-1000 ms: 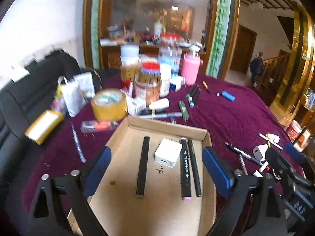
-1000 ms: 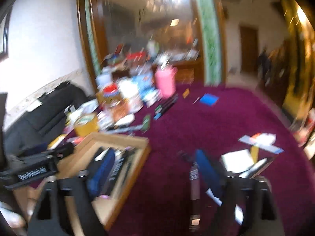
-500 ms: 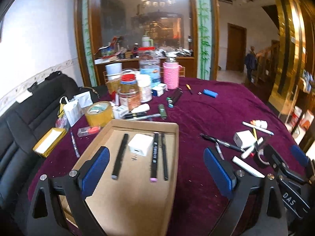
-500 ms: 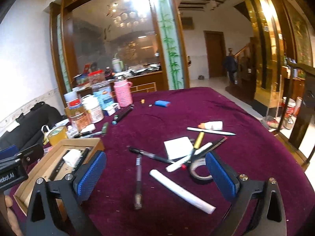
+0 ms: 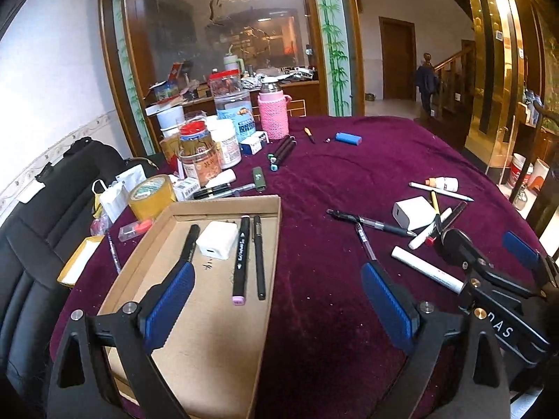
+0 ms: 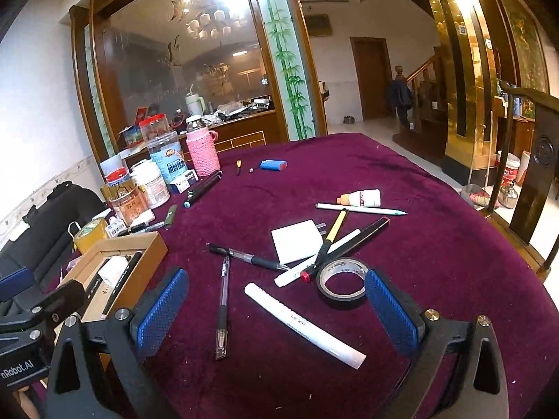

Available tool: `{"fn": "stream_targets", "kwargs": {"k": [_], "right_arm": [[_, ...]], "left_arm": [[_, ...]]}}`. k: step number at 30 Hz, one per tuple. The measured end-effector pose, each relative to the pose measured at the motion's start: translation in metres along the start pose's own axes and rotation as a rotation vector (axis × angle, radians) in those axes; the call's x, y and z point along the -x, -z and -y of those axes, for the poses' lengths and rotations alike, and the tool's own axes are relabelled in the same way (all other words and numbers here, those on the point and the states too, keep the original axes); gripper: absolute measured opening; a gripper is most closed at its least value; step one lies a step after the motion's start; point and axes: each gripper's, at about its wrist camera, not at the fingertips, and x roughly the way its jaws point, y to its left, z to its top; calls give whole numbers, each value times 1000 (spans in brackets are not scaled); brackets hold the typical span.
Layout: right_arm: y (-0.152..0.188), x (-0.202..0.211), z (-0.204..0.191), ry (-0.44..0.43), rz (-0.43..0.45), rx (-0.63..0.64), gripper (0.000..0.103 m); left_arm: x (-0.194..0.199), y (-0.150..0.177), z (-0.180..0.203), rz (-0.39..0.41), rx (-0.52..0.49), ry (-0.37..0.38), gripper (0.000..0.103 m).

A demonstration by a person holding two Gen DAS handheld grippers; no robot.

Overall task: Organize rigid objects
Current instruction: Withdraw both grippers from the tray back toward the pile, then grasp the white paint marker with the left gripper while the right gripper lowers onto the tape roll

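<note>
Both grippers hang wide open and empty, the left gripper (image 5: 276, 300) over the cardboard tray (image 5: 223, 342) edge holding pens and a white charger (image 5: 217, 239). The right gripper (image 6: 276, 309) hovers above loose pens, a white marker (image 6: 304, 319) and a tape roll (image 6: 344, 282) on the purple cloth

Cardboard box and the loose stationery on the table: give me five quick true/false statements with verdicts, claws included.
1. The cardboard box holds a white charger and three dark pens. True.
2. The right claw is shut on a pen. False: it is open and holds nothing.
3. The black tape roll lies inside the box. False: it lies on the purple cloth, beside the crossed pens.
4. A second white charger lies on the cloth outside the box. True.
5. The left claw grips the pink-tipped marker. False: the claw is open, and the marker lies in the box.
</note>
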Motion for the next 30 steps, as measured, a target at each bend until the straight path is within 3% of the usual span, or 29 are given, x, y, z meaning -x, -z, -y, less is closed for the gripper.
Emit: {"fn": "stream_targets", "kwargs": {"k": [14,20,27,30], "right_arm": [[-1,-14,21,4,-34,-39,102],[-12,-19,64,-15,-71,-164,102],[0,-38,114,-138,-229,-357,102],[18,-54,110,-257,-326,-432,102]], "left_arm": [[-20,5,8,-69,-5,50,96],[-24,6,13,-93,-1,107,96],[-21,7,9,-100,67,197,96],[-17,6,10,-84,72,208,96]]}}
